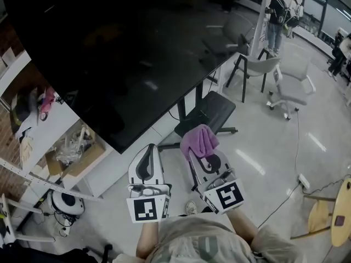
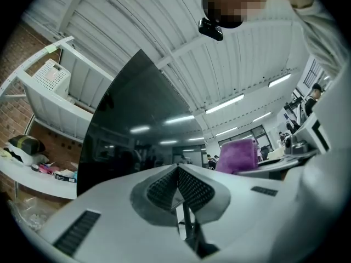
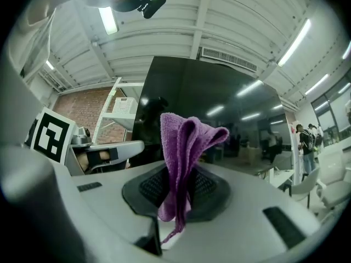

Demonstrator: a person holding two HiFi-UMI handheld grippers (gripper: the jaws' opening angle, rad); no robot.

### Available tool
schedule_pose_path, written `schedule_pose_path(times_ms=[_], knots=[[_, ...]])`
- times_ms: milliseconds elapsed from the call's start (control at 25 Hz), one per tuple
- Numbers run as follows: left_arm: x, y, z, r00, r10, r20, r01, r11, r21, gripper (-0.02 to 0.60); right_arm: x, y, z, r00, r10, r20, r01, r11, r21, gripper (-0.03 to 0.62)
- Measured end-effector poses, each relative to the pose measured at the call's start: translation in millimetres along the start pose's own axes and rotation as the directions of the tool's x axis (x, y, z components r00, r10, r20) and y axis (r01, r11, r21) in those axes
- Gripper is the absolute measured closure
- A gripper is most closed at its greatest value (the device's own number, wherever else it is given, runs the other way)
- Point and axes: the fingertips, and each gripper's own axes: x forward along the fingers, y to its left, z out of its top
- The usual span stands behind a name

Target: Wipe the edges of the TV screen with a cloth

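Observation:
A large dark TV screen (image 1: 126,53) on a wheeled stand fills the upper left of the head view, and stands ahead of both grippers as the TV screen (image 2: 137,119) (image 3: 219,97). My right gripper (image 1: 207,159) is shut on a purple cloth (image 1: 199,140), which sticks up folded between its jaws as the cloth (image 3: 184,147). It hangs below the screen's lower edge, apart from it. My left gripper (image 1: 147,166) is beside it, shut with nothing between the jaws (image 2: 177,182). The purple cloth (image 2: 238,155) also shows to its right.
White shelves (image 1: 38,130) with clutter stand at the left against a brick wall. The TV stand's black base (image 1: 211,111) sits on the floor ahead. White chairs (image 1: 290,81) stand at the right, people (image 1: 277,15) farther back, and a yellow stool (image 1: 337,212) at far right.

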Motion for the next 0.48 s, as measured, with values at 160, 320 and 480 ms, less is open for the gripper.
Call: schedule_pose_path(times_ms=[160,320,480], knots=[[14,11,-12,0.999,0.028,-0.02,-0.028,1.0,-0.003,0.568,21,-9,-6,1.0,0.025,0.004,-0.025,1.0,0.006,0.539],[24,11,-19,0.997,0.068,-0.045,-0.068,0.998,0.006,0.568,34,-23,-16,0.998,0.064,-0.019,-0.063,0.997,0.033,0.539],[33,15,-18,0.992,0.113,-0.064,-0.112,0.993,0.026,0.568,51,-29,-15,0.992,0.123,-0.025,-0.122,0.992,0.041,0.539]])
